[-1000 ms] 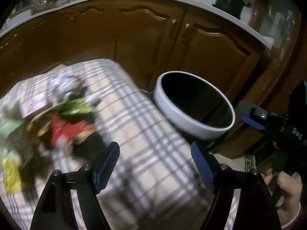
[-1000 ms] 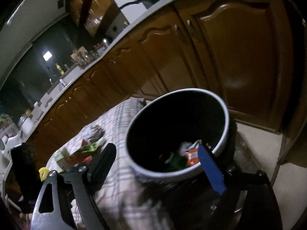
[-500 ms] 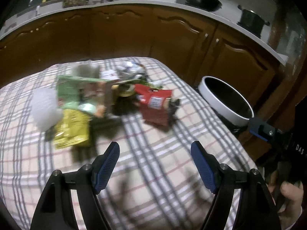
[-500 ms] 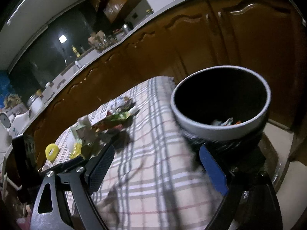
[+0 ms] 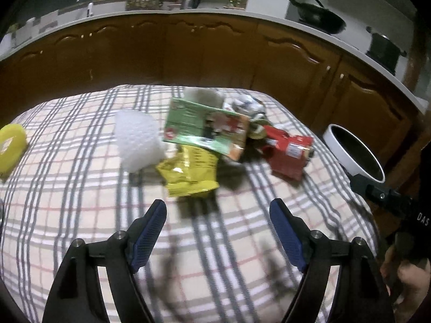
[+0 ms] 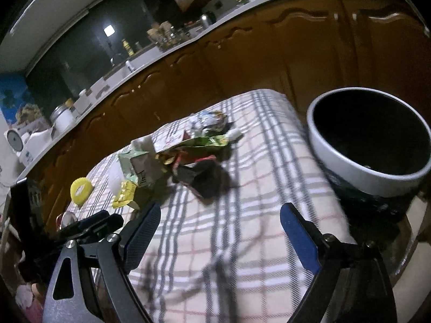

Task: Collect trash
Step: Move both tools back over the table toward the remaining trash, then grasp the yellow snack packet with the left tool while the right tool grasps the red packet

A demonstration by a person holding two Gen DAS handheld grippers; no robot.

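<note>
Both grippers spread wide, holding nothing: left gripper [image 5: 217, 231] hovers over bare plaid tablecloth [image 5: 80, 188] just short of the crinkled yellow foil snack bag [image 5: 190, 173]; right gripper [image 6: 219, 227] sits lower, near the round white-rimmed black trash bin [image 6: 370, 141] off the table's corner. Trash pile is mid-table, well apart from the bin: yellow bag, green printed carton [image 5: 206, 127] overlapping its far edge, white bubble-wrap wad [image 5: 138, 141] beside it on the side away from the bin, red wrapper [image 5: 289, 153] on the bin side, crumpled silver foil [image 5: 246, 105] behind. Risks: pinching the yellow bag likely drags the carton resting on it (could spill toward the table edge); foil may slip from the pads. Yellow ring [image 6: 80, 189] far from the bin, trash or not, can't tell. Bin contents hidden in the dark interior; items under the carton obscured; motion blur smears edges.
</note>
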